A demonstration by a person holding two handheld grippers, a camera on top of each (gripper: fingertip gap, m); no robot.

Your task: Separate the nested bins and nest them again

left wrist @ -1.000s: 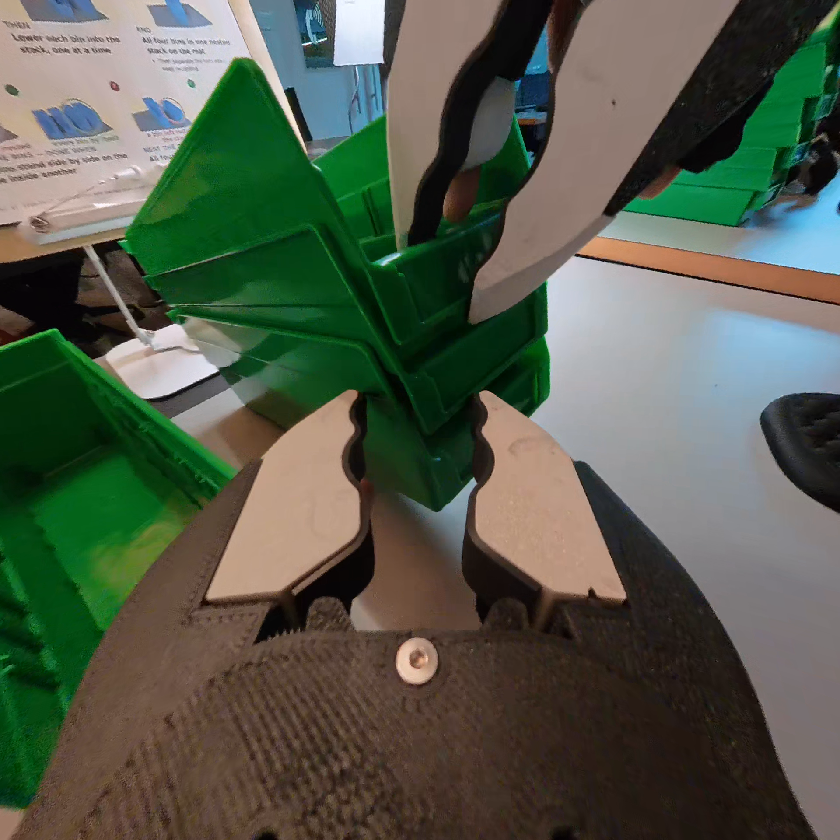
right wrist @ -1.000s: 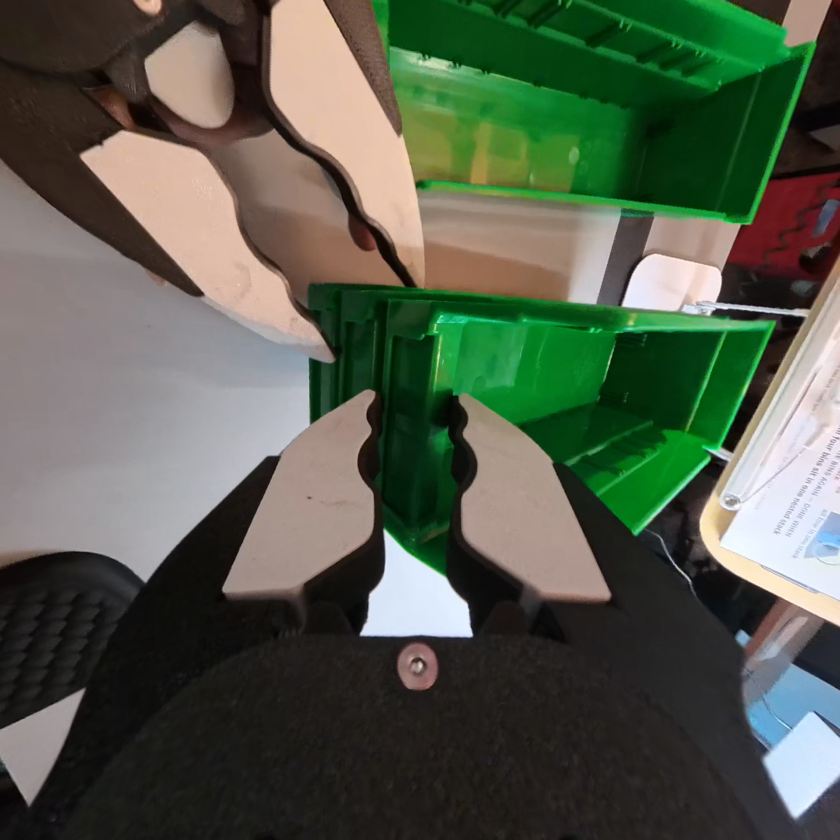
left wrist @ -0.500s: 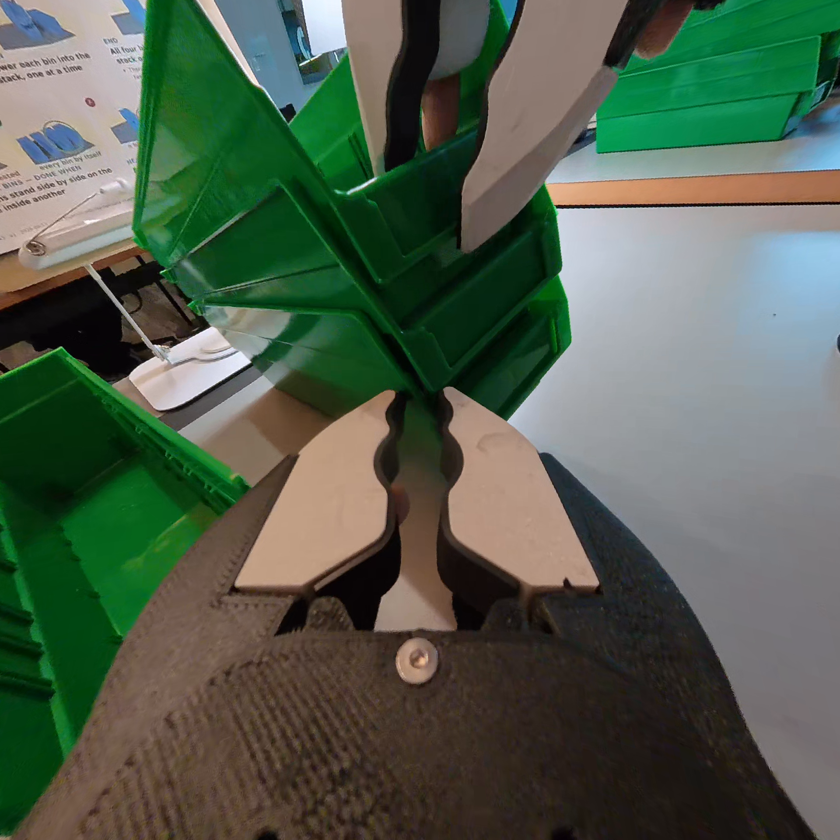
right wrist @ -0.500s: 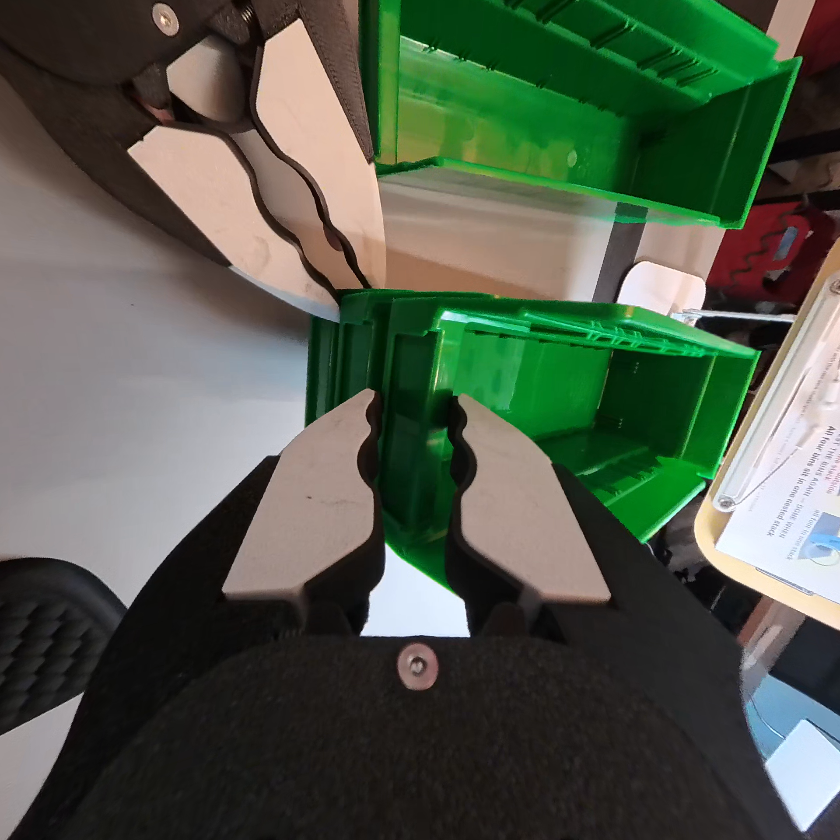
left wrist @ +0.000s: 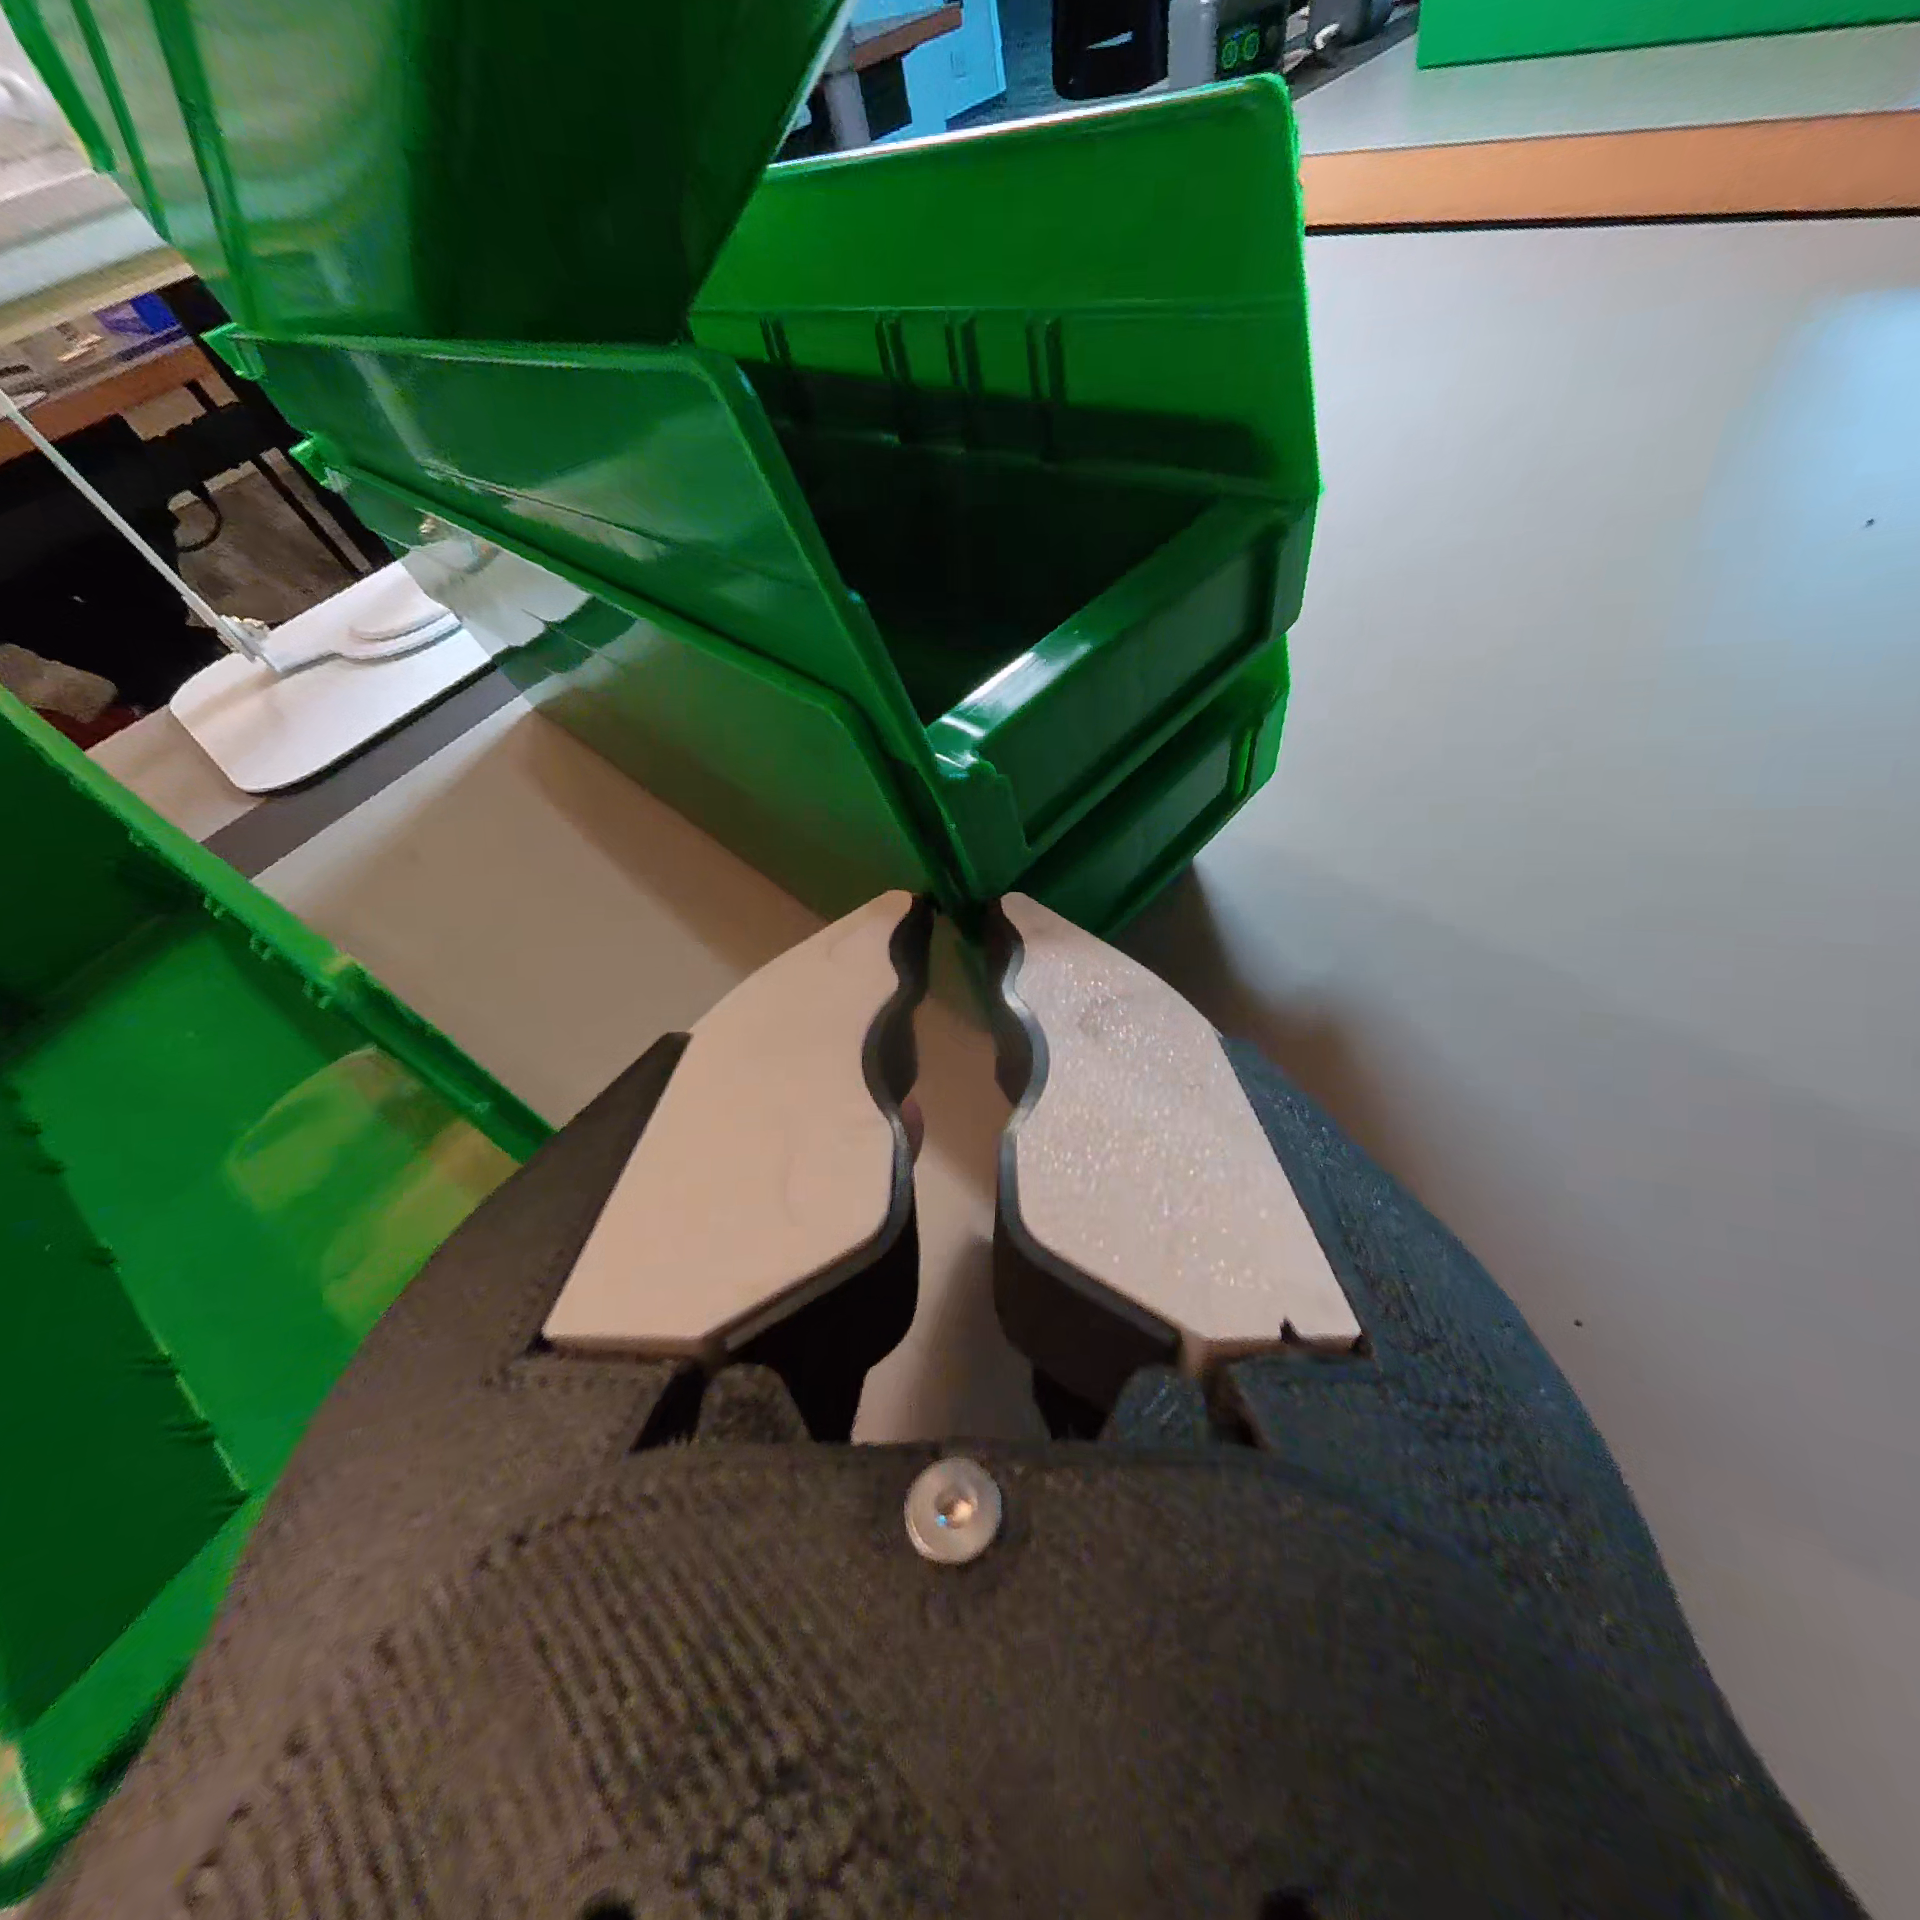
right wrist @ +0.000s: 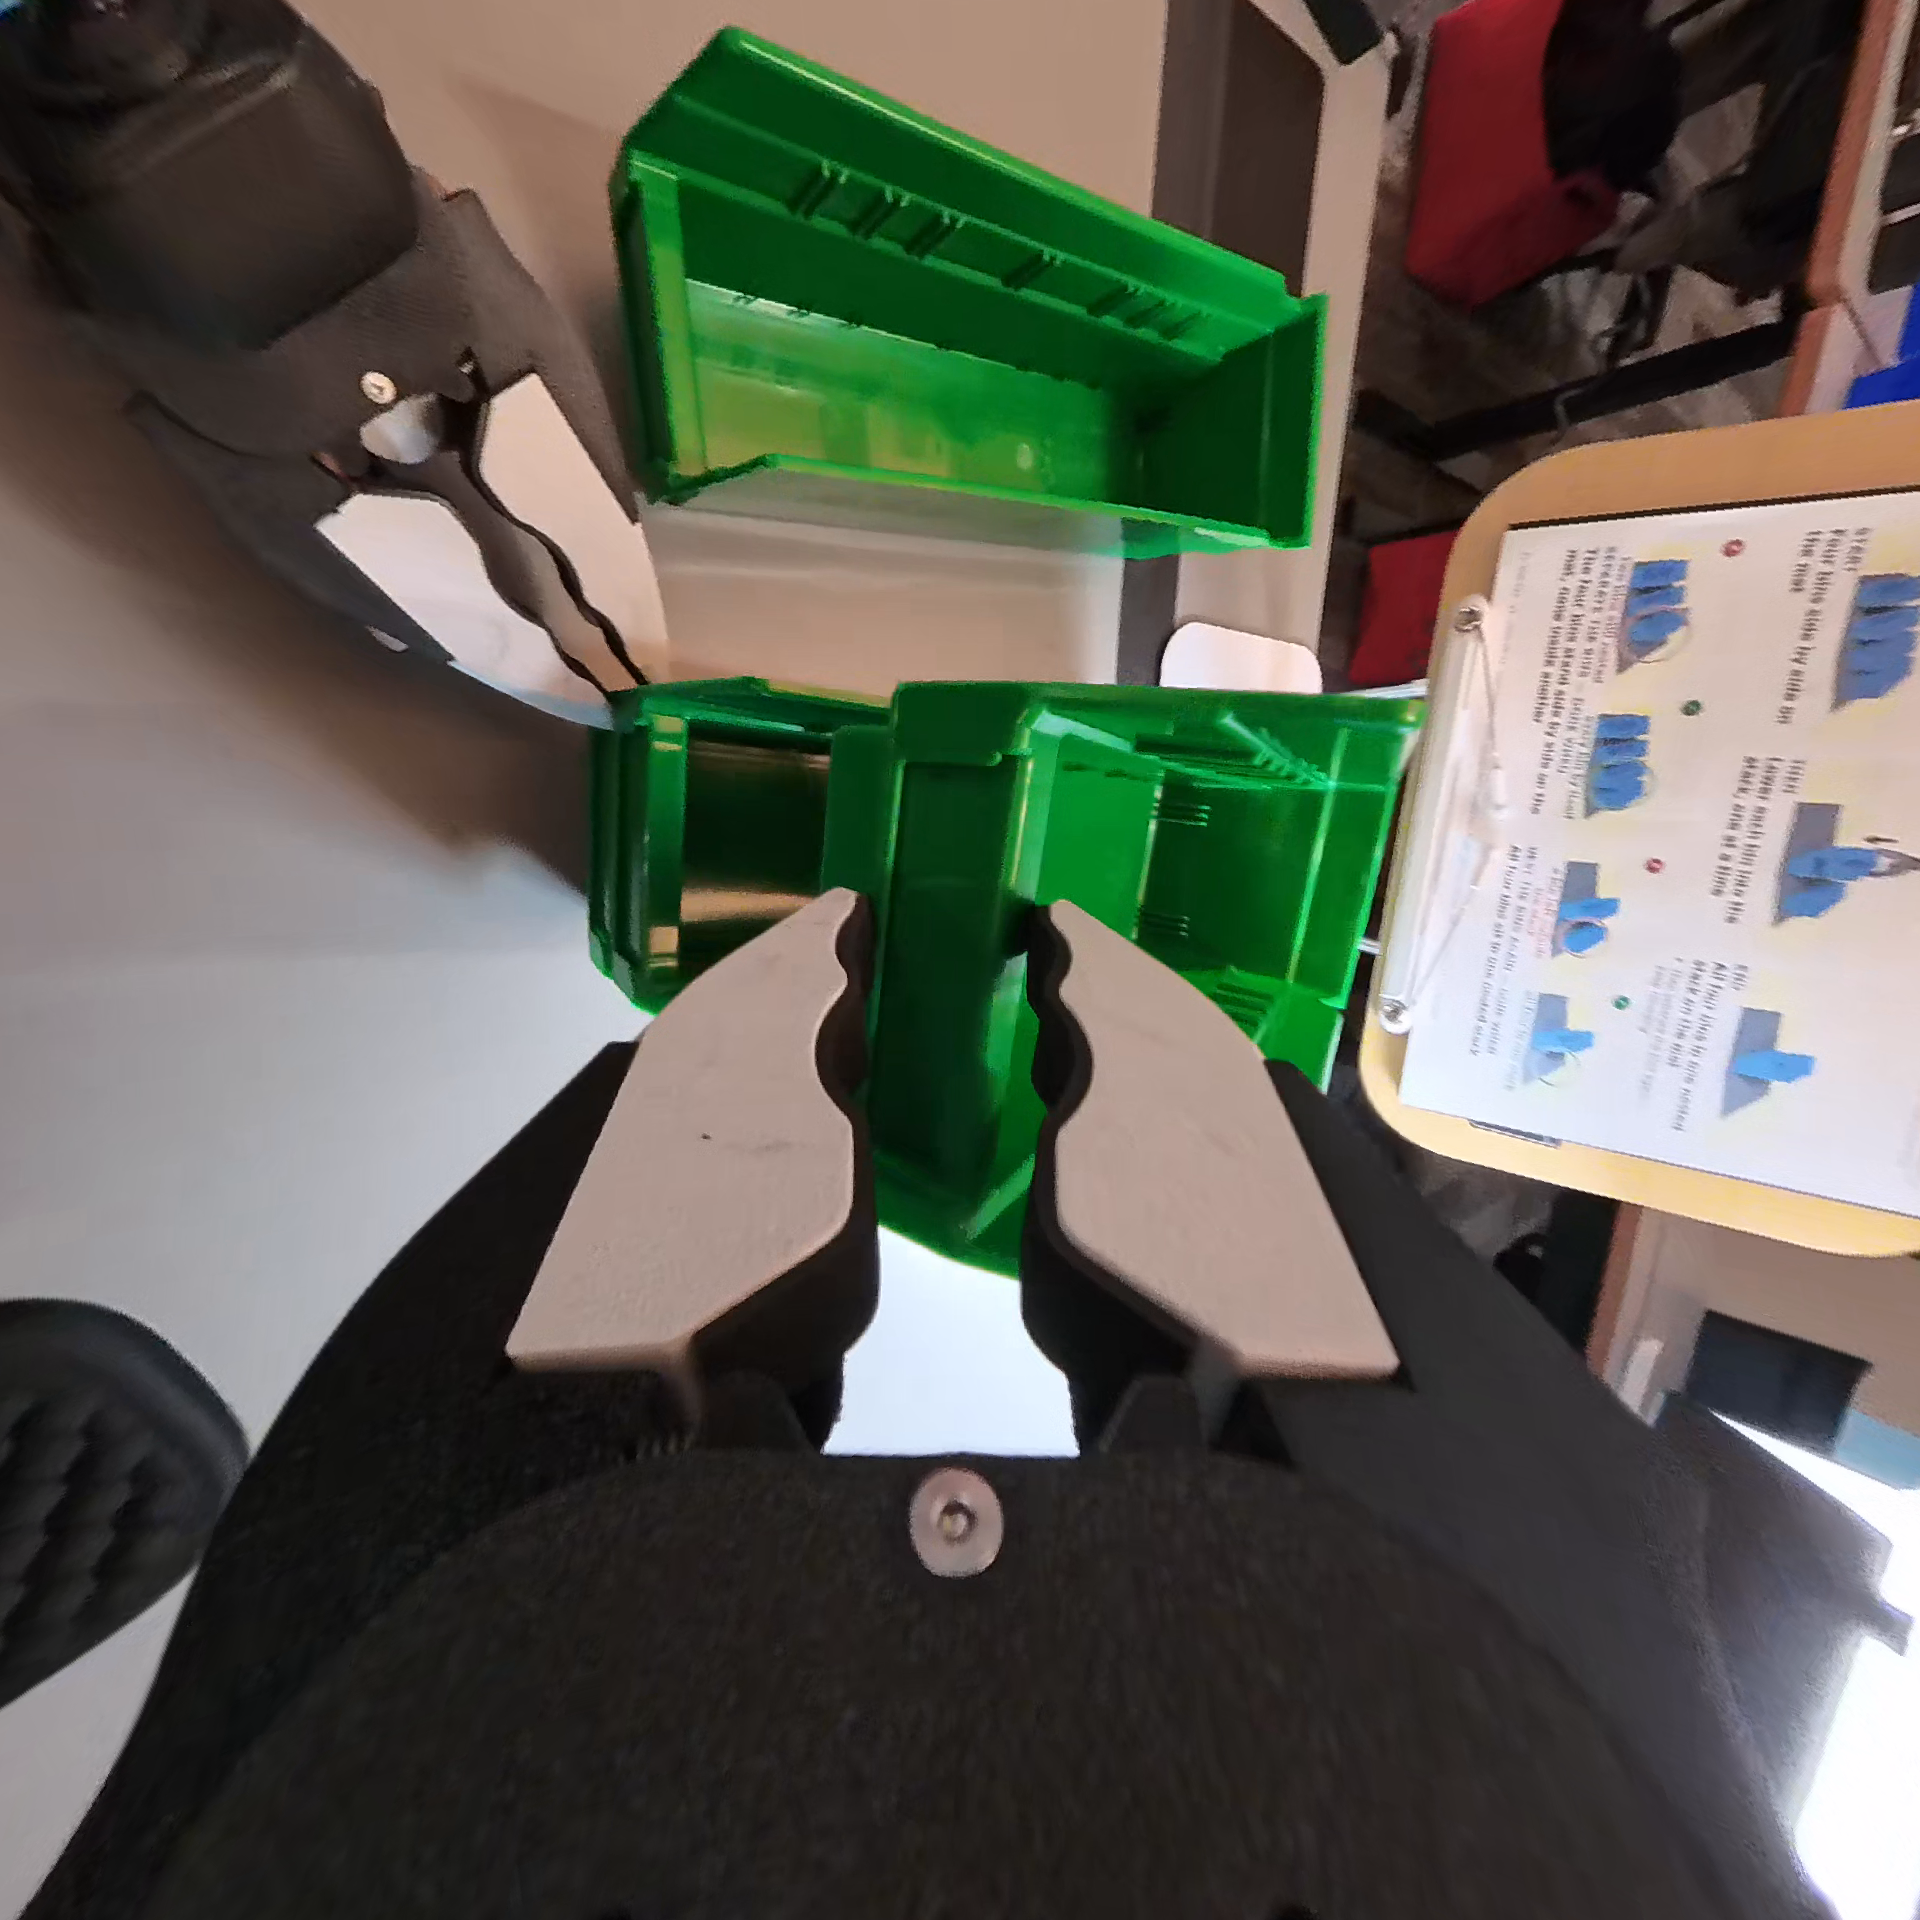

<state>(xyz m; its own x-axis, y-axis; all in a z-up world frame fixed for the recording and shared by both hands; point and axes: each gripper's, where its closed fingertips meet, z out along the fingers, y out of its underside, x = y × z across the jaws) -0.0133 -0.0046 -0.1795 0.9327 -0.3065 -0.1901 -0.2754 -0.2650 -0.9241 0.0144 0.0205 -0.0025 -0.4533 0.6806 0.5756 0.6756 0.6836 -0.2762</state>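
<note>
Right gripper (right wrist: 940, 925) is clamped on the front lip of the lifted green bin (right wrist: 951, 1039), fingers pinching that wall from both sides, and the bin hangs tilted above the stack, its back end over the far part of the two nested bins (right wrist: 717, 821) on the pale counter (right wrist: 260, 935); from the left wrist view the lifted bin (left wrist: 468, 156) fills the top left corner, its underside angled down into the stack, and whether it touches the bin below there I cannot tell. Left gripper (left wrist: 961, 914) sits low at the near corner of the nested bins (left wrist: 1091, 665), its fingers drawn close with only a narrow gap, tips nipping the thin green corner edge of the stack. In the right wrist view the left gripper (right wrist: 597, 686) comes in from the upper left, tips right at the stack's corner. A fourth green bin (right wrist: 935, 343) lies apart on the counter, open side up, just beyond the stack; it shows at the left edge of the left wrist view (left wrist: 156, 1091). An instruction sheet on a board (right wrist: 1662, 831) stands to the right, and a black chair arm (right wrist: 83, 1475) pokes in at lower left
</note>
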